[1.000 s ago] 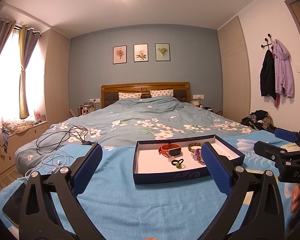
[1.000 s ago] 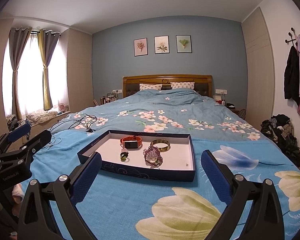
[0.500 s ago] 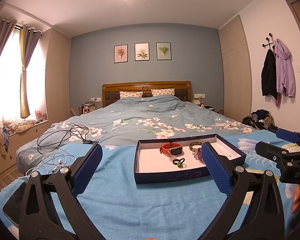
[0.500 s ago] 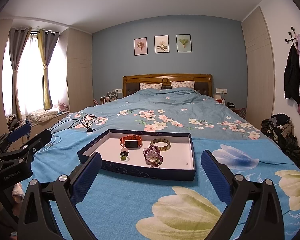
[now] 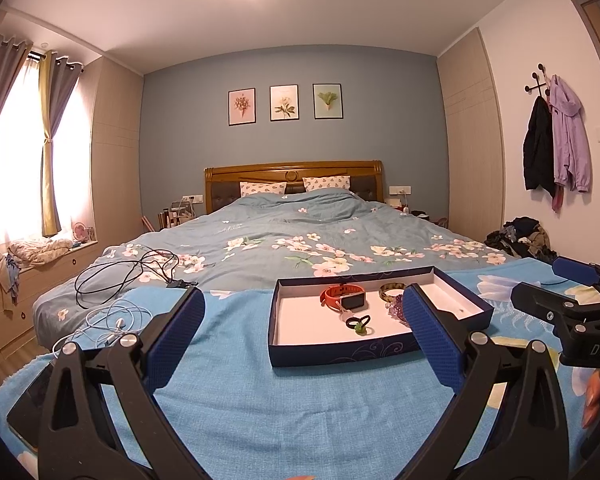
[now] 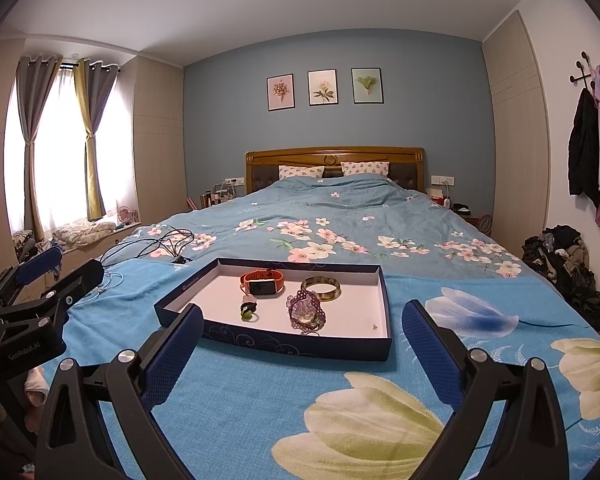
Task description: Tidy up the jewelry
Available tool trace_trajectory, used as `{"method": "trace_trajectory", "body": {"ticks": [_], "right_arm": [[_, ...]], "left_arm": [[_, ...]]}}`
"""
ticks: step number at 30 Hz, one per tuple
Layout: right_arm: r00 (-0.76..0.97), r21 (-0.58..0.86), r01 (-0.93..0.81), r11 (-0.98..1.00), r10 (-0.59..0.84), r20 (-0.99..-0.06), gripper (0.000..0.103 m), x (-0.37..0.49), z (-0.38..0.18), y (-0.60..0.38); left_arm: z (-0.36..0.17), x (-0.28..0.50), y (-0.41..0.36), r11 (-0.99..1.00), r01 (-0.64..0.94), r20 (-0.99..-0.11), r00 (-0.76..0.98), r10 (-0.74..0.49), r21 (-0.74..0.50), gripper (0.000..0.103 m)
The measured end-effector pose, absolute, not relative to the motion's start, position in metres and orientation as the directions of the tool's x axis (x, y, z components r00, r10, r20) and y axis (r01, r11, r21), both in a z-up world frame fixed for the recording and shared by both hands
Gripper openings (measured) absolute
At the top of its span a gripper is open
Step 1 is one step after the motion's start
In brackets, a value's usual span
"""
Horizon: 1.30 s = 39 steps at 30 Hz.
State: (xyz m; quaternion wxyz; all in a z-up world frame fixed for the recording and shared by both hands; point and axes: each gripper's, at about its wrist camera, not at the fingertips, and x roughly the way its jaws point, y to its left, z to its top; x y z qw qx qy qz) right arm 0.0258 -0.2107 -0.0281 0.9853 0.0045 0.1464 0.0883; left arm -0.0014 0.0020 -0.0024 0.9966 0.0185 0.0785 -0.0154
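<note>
Bedspread (image 6: 260, 392) carries the tray (image 6: 284, 342), its purple beads (image 5: 398, 307) half-hidden behind the gaping left claw (image 5: 304, 336); right claw (image 6: 300, 344) gapes too.

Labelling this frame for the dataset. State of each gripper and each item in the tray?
left gripper: open, empty
right gripper: open, empty
tray: lidless, flat on the bed
orange watch: strap looped, lying in tray
gold bangle: lying flat in tray
purple beaded piece: heaped beside the bangle
green-and-black ring: loose in tray
</note>
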Motion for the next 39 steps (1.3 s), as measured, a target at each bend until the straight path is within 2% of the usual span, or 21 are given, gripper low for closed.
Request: {"method": "trace_trajectory", "body": {"ticks": [39], "right_arm": [[0.939,0.040,-0.172,0.984,0.176,-0.294,0.096,0.0255,-0.0293,-0.2092]], "left_arm": [[-0.0019,0.0010,0.0017,0.999,0.033,-0.165,0.986,-0.027,0.035,0.097]]}}
